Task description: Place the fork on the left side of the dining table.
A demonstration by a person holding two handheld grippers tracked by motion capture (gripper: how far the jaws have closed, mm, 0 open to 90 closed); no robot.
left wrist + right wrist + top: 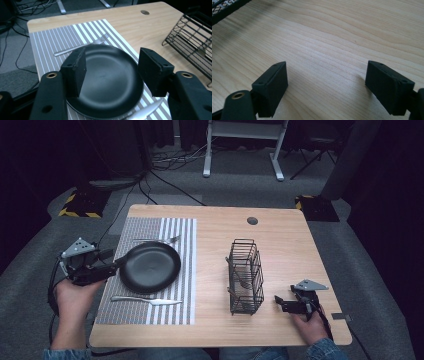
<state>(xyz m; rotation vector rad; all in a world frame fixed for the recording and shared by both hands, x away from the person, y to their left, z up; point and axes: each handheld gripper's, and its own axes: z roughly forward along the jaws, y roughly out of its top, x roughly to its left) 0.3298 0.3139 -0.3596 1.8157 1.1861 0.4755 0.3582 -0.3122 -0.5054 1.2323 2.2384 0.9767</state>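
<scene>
Reaching for the black plate (150,267) with the left gripper (114,265), judged as the approach step before any grasp. Lying flat on the striped placemat (145,312) at the left half of the table (280,240), with a fork (160,240) just beyond its far rim and a knife (147,300) just beside its near rim, both apart from it. Coming in from the plate's left edge, low and pointed across the dish. Spread wide, jaws well apart, nothing between them but the view of the plate's hollow in the left gripper view; hard to tell whether either pad brushes the rim, though most likely just short of it or just above it.

Calling next for a lower, flatter line: one jaw slipped under the raised rim, the other over it, then a firm close on the lip. Worth minding the thin edge and smooth glaze, likely to slide out of a shallow bite, and the knife close by on the near side.

Resting at the table's near right, beside the wire basket (245,277), the right gripper (279,302): also wide open, holding nothing, pads close over bare wood. Inside the basket, one piece of cutlery, kind unclear.
</scene>
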